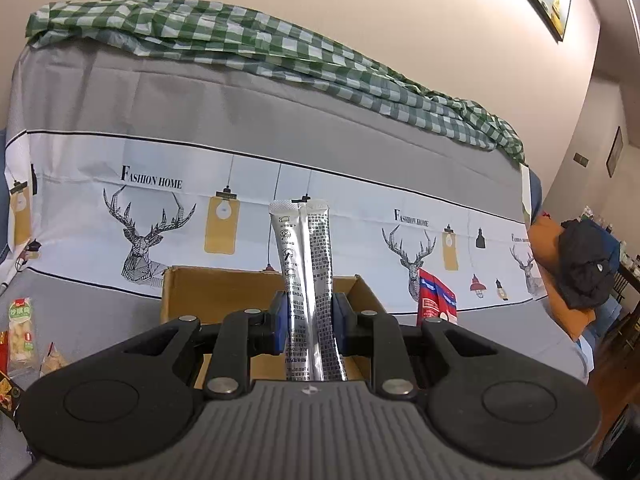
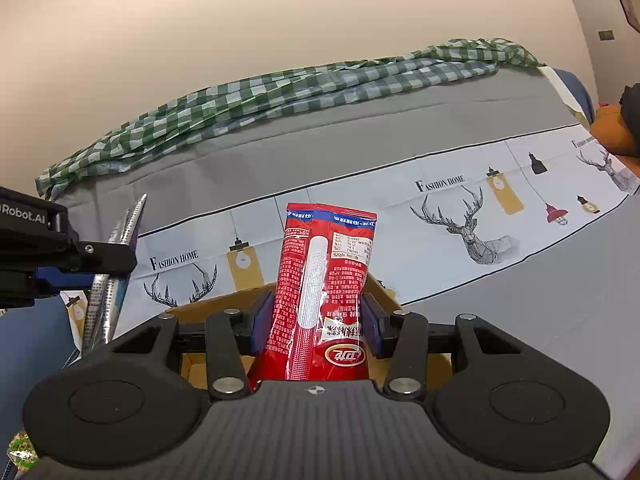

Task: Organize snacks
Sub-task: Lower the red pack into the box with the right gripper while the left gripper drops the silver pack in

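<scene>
Grippers both loaded over the cardboard box [image 1: 224, 292]. Left gripper [image 1: 310, 322] is pinching a silver sachet [image 1: 306, 264] between its blue pads, jaws nearly closed, the sachet standing upright above the box's open top. Right gripper [image 2: 316, 320] is clamping a red snack packet [image 2: 324, 280] about halfway open, pads pressing on both sides, the packet upright with its print upside down and the box [image 2: 224, 308] just behind and below it. In the right wrist view the left gripper [image 2: 102, 256] is showing at the left edge with the silver sachet [image 2: 116, 256] tilted. More snack bags [image 1: 20, 328] are lying at far left on the grey deer-print cover [image 1: 120, 120], green checked cloth [image 1: 240, 40] bunched along its top.
</scene>
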Available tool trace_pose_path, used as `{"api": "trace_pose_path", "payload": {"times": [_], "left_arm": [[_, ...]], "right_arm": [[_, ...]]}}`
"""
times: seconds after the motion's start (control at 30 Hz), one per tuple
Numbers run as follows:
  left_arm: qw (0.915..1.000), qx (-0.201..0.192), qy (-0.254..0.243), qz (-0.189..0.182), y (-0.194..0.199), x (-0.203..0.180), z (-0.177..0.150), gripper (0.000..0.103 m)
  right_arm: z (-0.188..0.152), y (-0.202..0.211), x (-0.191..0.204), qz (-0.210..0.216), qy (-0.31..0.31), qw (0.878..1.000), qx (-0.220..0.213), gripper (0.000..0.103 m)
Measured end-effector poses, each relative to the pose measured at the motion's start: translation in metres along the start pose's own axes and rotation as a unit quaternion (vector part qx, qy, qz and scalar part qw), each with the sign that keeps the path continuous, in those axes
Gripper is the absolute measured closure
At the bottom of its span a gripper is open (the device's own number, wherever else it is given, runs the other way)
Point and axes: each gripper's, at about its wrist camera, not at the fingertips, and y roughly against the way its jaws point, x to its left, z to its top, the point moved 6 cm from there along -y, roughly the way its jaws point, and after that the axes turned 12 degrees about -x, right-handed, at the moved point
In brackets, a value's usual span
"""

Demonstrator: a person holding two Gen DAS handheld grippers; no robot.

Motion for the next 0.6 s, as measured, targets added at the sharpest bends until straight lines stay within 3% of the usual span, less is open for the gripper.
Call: {"api": "trace_pose_path", "payload": {"times": [0.6], "left_arm": [[1.0000, -0.007, 0.000, -0.005, 0.0027, -0.0042, 0.0045, 0.078]], "right_arm": [[0.0053, 0.0087, 0.0020, 0.004, -0.001, 0.999, -0.032, 0.055]]}}
